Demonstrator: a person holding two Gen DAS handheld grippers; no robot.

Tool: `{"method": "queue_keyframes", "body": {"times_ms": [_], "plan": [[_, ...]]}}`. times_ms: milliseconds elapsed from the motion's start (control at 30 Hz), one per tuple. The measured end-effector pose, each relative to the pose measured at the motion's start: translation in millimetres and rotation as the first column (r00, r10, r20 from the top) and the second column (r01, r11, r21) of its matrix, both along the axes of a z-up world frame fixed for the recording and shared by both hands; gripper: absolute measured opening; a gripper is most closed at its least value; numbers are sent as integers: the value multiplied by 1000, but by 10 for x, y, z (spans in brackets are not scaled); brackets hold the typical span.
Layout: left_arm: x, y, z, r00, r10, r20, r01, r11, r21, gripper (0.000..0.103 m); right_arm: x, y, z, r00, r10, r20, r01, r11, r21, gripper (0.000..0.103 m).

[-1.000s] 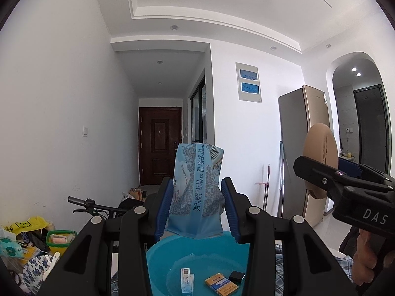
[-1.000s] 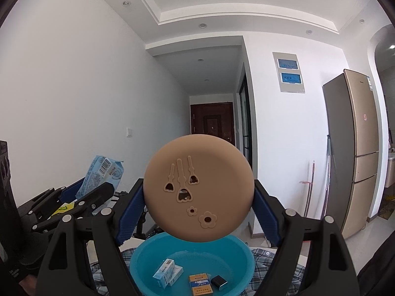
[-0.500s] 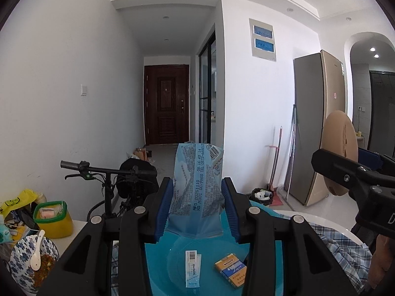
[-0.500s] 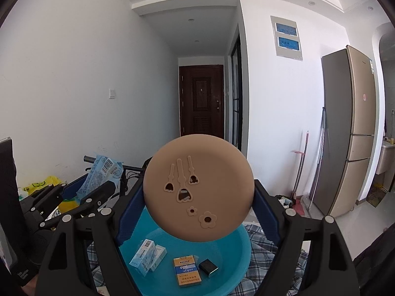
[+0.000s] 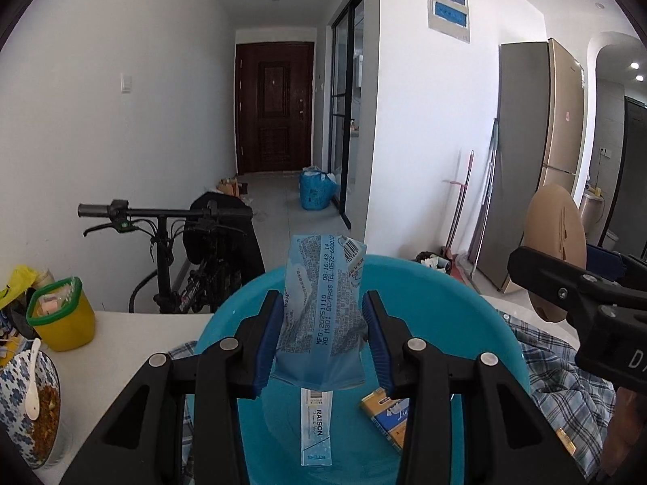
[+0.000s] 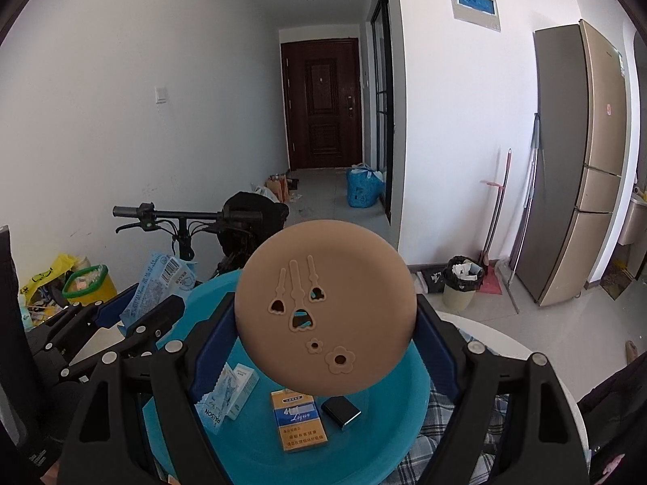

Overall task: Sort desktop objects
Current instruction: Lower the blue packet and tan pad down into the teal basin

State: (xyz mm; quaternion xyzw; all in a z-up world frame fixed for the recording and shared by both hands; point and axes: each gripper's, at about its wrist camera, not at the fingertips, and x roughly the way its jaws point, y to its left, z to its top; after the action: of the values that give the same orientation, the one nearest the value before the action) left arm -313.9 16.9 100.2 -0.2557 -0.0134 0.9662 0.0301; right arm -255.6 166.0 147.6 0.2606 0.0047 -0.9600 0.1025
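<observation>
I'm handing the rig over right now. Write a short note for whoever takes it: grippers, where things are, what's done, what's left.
Left gripper: shut on a blue packet, above the basin.
Right gripper: shut on a tan round disc, also above the basin.
Blue basin on a checked cloth holds a white-blue box, yellow pack and small black box.
Left: release both into the basin.

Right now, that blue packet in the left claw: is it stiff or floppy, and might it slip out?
Probably floppy: the blue packet is a thin printed pouch that looks creased where the left claw pinches its sides. It looks light, standing upright above the pads without sagging. The glossy film could be slippery, though both pads press on it over the blue basin.
</observation>
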Motion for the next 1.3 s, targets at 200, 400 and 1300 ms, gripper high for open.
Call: {"method": "queue_keyframes", "body": {"times_ms": [200,400,1300], "plan": [[-232,-59,-309,994,75,81,-70,996,-63,42,-244,-48,-266,996,-4,93,2,1000,17,81],[-377,-156,-495,983,83,163,-72,995,-71,42,-418,-58,-493,985,-7,170,3,1000,23,81],[-598,-177,-869,954,41,296,-29,999,-43,42,-588,-82,-824,960,7,279,-21,999,46,81]]}}
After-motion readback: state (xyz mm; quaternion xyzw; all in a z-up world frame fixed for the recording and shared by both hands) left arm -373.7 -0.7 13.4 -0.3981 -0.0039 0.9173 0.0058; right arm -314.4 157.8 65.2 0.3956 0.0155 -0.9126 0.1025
